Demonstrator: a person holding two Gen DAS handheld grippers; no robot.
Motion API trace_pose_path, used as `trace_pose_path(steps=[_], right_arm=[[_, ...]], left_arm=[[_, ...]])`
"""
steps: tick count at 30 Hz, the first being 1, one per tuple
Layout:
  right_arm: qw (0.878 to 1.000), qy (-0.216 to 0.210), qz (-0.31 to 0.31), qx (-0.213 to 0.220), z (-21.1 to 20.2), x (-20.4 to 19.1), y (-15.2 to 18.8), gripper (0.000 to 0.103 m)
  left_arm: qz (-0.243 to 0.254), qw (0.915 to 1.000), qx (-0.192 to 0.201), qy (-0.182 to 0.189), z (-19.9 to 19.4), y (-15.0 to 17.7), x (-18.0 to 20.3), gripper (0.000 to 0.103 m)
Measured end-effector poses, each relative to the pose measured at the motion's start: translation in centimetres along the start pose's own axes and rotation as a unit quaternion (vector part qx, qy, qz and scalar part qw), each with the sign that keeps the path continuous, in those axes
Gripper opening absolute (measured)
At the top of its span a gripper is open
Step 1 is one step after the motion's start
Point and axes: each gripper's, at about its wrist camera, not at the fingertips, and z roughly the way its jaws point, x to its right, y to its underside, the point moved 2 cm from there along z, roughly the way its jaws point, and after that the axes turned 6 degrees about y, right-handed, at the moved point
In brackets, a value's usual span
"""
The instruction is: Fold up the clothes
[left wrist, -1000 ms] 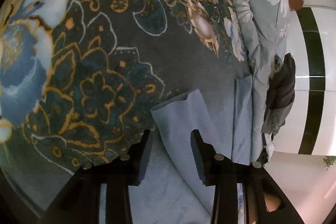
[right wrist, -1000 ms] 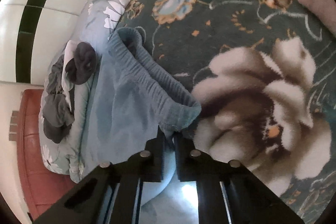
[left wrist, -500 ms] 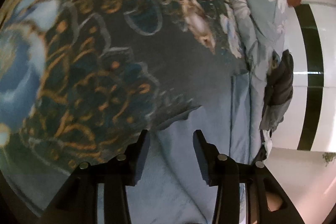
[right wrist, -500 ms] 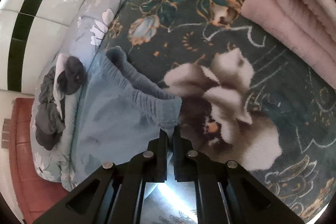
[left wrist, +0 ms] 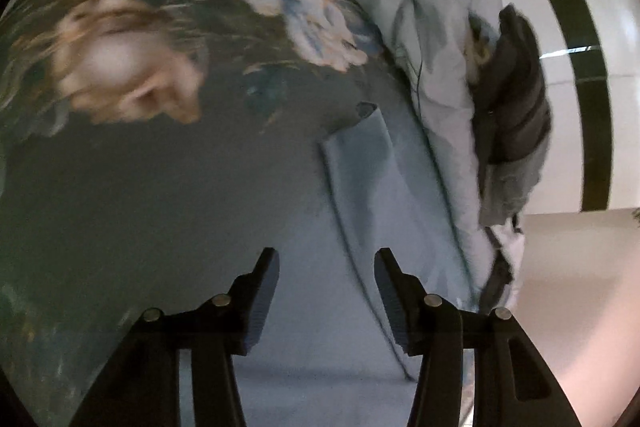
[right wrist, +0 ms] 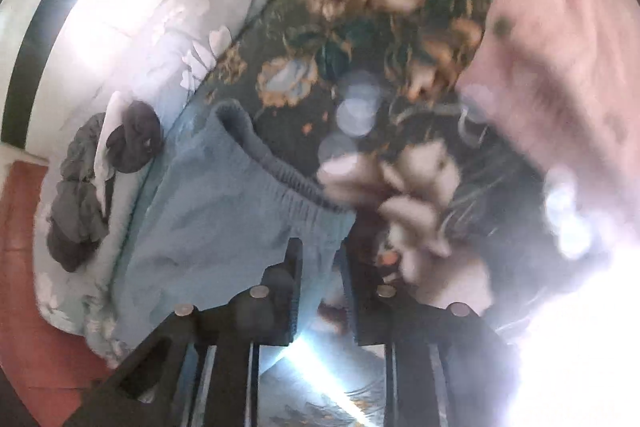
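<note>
- Blue trousers [right wrist: 208, 227] are lying on the flowered blanket [left wrist: 160, 167], beside the dark clothes [right wrist: 80, 211].
- Left gripper [left wrist: 326, 291]: fingers are opening over the trousers, gripping nothing.
- Right gripper [right wrist: 320, 267]: fingers are opening, waistband corner between them.

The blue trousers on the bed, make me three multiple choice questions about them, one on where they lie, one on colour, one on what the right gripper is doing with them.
1. Where do the blue trousers lie?
A. on the dark floral blanket, beside the pale flowered quilt
B. on the red floor
C. on the folded pink blanket

2. What colour is their elastic waistband?
A. pink
B. grey-blue, darker than the legs
C. white

3. How does the right gripper stand to them?
A. far off, over the quilt
B. shut tight on a dark sock
C. jaws opening, a waistband corner between them

Answers: 1 A, blue cloth runs along the quilt's edge. 2 B, the ribbed band is darker. 3 C, a gap shows beside the cloth.
</note>
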Motion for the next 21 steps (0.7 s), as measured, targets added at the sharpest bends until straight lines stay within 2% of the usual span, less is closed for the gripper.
trace_pose_path(steps=[5,9,11,13,15,21], right_arm=[[0.999,0.004,-0.04,0.003,-0.5,-2.8,0.1,0.024],[0.997,-0.013,-0.078,-0.012,0.2,-6.6,0.5,0.024],[0.994,-0.021,-0.106,-0.022,0.7,-9.0,0.8,0.024],[0.991,-0.033,-0.129,-0.032,1.4,-11.6,1.3,0.024],[0.987,-0.043,-0.151,-0.043,2.1,-14.0,1.8,0.024],[0.973,-0.05,-0.215,-0.068,3.9,-19.6,4.1,0.024]], left_arm=[[0.019,0.9995,0.013,-0.02,3.5,-2.3,0.8,0.051],[0.035,0.9991,0.02,-0.017,4.7,-3.2,1.1,0.05],[0.043,0.9987,0.023,-0.014,5.2,-3.6,1.3,0.042],[0.049,0.9983,0.029,-0.011,5.5,-3.6,1.3,0.017],[0.046,0.9983,0.036,-0.004,5.6,-3.6,1.1,0.004],[0.045,0.9956,0.077,0.03,2.9,-2.9,0.7,0.0]])
